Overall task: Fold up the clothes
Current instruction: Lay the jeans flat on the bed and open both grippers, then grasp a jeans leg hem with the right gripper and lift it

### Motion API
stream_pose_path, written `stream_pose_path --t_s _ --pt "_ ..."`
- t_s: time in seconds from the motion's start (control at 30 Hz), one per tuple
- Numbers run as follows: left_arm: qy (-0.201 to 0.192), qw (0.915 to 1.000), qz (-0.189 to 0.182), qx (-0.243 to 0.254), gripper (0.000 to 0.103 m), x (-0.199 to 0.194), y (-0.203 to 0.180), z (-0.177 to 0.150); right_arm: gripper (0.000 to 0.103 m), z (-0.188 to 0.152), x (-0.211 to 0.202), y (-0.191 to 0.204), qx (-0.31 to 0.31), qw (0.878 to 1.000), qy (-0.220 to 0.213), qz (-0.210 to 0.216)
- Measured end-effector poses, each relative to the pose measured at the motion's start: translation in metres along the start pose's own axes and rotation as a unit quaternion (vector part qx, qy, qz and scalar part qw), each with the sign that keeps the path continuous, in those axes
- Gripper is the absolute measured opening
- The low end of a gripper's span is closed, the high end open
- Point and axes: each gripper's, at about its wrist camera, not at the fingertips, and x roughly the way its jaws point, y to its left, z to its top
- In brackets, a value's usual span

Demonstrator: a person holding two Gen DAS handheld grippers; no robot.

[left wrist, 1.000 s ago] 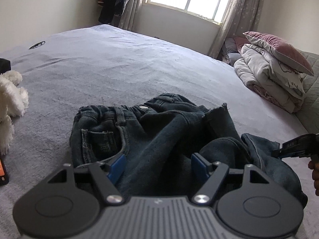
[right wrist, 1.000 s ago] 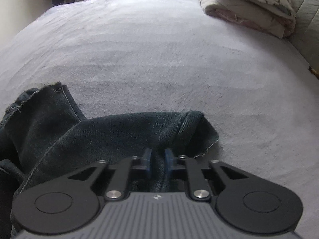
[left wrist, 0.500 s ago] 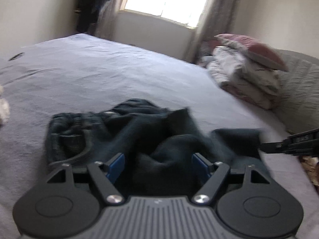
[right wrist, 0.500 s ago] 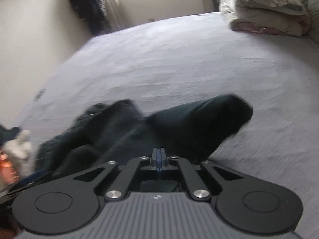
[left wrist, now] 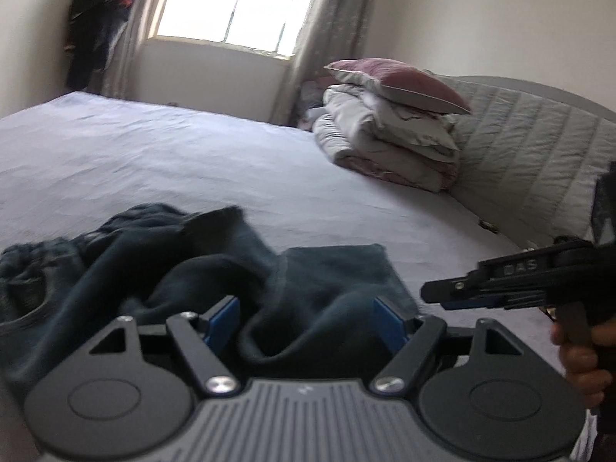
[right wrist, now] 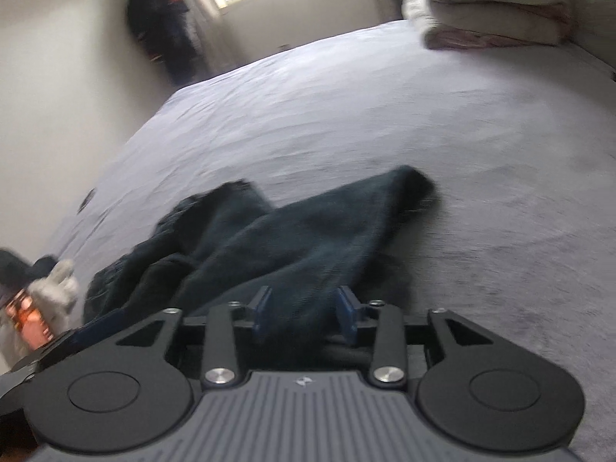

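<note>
Dark jeans (left wrist: 215,269) lie crumpled on the bed (left wrist: 192,161), near its front edge, one leg (right wrist: 346,223) stretched out flat toward the middle of the mattress.

Left hand-held gripper (left wrist: 304,321): jaws spread wide, blue pads (left wrist: 221,317) well apart, a fold of denim bunched between them. Pads do not look pressed on the cloth, so released, though blur makes contact hard to judge.

Right hand-held gripper (right wrist: 304,310): jaws have just been opening. Denim of the leg sits between the blue pads (right wrist: 261,306), which stand on either side of it with the cloth slack; reads as let go. In the left wrist view the same tool (left wrist: 500,281) shows side-on at the right edge, off the cloth and just beside the jeans, with a hand (left wrist: 581,358) wrapped round its grip.

Folded bedding (left wrist: 385,142) stacked at the far side of the bed against a quilted headboard (left wrist: 531,146), a pink pillow (left wrist: 400,81) on top. Window (left wrist: 238,4) with curtains behind. Dark clothes (left wrist: 96,34) hang in the far corner. White plush toy (right wrist: 54,288) near the jeans at the left in the right wrist view. Both views motion-blurred.
</note>
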Motion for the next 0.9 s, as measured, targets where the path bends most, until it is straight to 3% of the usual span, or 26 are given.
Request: stream_pose_path --t_s 0.23,0.37,0.67,0.9 --pt "0.027 0.9983 -0.029 0.042 0.078 0.03 -0.03 -0.004 0.04 0.014 0.028 -0.057 0.073 0.997 0.012 -0.03" --pt "0.042 0.9962 -0.025 0.072 0.078 0.041 -0.037 -0.01 0.04 0.029 0.053 -0.076 0.093 0.995 0.013 -0.044" --pt "0.054 0.9924 -0.031 0.106 0.081 0.054 -0.039 -0.016 0.04 0.074 0.097 -0.09 0.151 0.988 0.007 -0.014" --pt "0.061 0.9925 -0.041 0.097 0.081 0.059 -0.035 -0.016 0.039 0.086 0.135 -0.08 0.165 0.986 0.029 -0.004"
